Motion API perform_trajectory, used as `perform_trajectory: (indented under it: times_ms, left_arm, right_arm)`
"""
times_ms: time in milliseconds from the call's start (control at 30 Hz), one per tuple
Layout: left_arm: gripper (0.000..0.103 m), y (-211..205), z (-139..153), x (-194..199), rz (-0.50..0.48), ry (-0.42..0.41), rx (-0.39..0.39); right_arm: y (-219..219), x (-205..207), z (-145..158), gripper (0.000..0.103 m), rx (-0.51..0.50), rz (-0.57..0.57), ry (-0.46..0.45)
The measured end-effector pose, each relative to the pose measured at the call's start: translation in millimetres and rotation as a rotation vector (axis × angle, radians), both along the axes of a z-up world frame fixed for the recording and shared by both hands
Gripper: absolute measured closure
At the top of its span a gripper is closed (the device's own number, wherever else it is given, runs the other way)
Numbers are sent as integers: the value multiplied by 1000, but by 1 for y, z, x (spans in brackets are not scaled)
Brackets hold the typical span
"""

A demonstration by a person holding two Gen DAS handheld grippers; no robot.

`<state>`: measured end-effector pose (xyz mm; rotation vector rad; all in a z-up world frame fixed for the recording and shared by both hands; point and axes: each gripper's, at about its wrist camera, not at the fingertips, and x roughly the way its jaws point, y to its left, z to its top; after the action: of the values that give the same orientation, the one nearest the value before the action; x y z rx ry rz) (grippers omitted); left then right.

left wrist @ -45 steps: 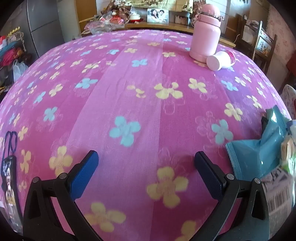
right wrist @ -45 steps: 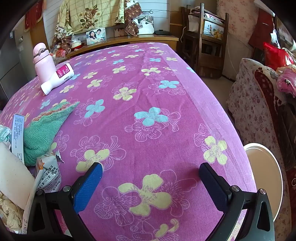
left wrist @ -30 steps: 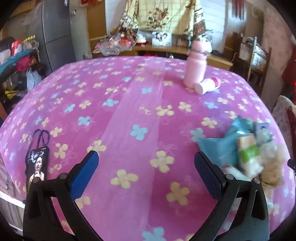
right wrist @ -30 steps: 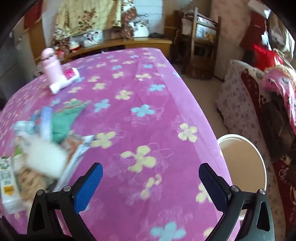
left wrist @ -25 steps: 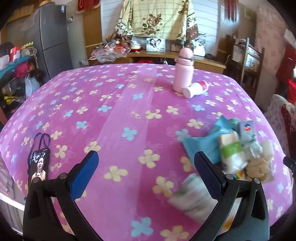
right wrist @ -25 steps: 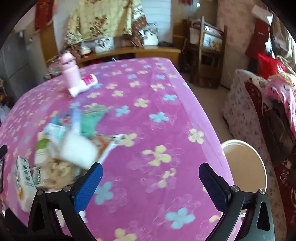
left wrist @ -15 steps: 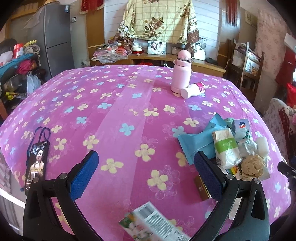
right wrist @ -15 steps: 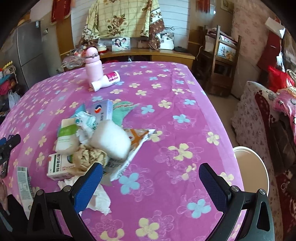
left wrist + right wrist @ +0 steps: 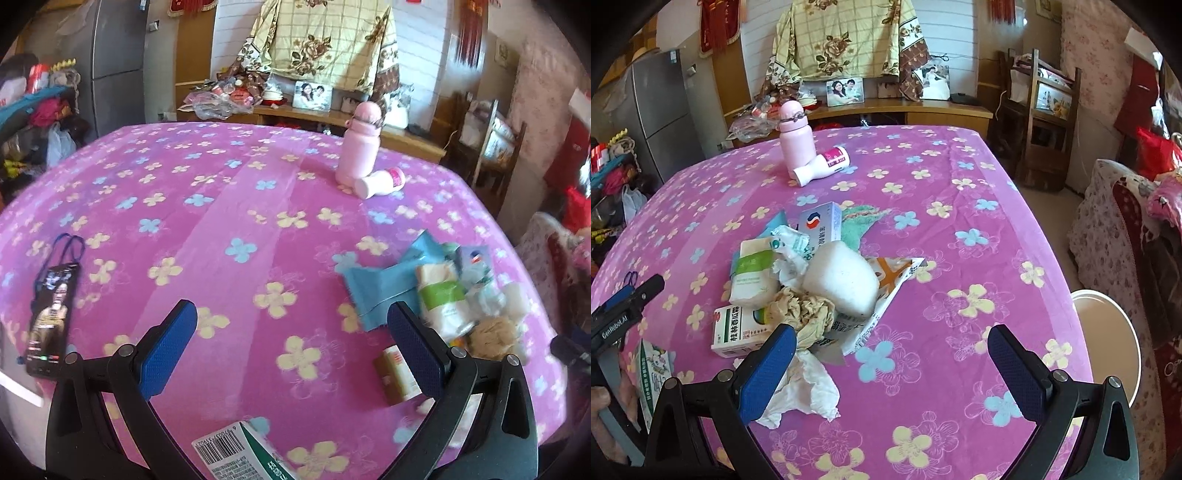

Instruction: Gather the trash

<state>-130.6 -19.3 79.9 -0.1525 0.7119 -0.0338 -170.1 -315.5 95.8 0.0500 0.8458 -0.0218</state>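
Both grippers are spread wide with nothing between the blue pads. The right gripper [image 9: 886, 365] sits at the bottom of its frame, above the pink flowered tablecloth [image 9: 979, 229]. The trash pile [image 9: 812, 273] is left of center in that view: a white foam lump [image 9: 842, 280], crumpled tan paper [image 9: 801, 308], a medicine box with green print [image 9: 738, 328], a white-and-blue box [image 9: 822, 225] and a white tissue [image 9: 801, 391] touching the left pad. In the left wrist view the left gripper [image 9: 291, 347] hangs low in the frame, and the same pile [image 9: 443, 291] sits at the right. A barcoded carton [image 9: 240, 454] is at the bottom edge. A pink bottle [image 9: 794, 134] stands upper left of center, with a white bottle [image 9: 822, 168] lying against it. A beige bin [image 9: 1104, 332] shows at the lower right, beside the table.
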Motion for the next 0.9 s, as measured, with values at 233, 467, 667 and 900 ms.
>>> perform_trajectory:
  times_ms: [233, 467, 667, 900]
  left_arm:
    - [1, -16, 13, 12, -74, -42, -139]
    - [1, -35, 21, 16, -128, -48, -143]
    - [1, -44, 24, 15, -144, -44, -137]
    - [1, -50, 31, 3, -128, -51, -76]
  right_arm:
    - [0, -3, 4, 0, -3, -2, -11]
    - [-9, -4, 3, 0, 20, -15, -11]
    - [-11, -5, 2, 0, 21, -13, -14]
    - [-7, -8, 6, 0, 5, 1, -35]
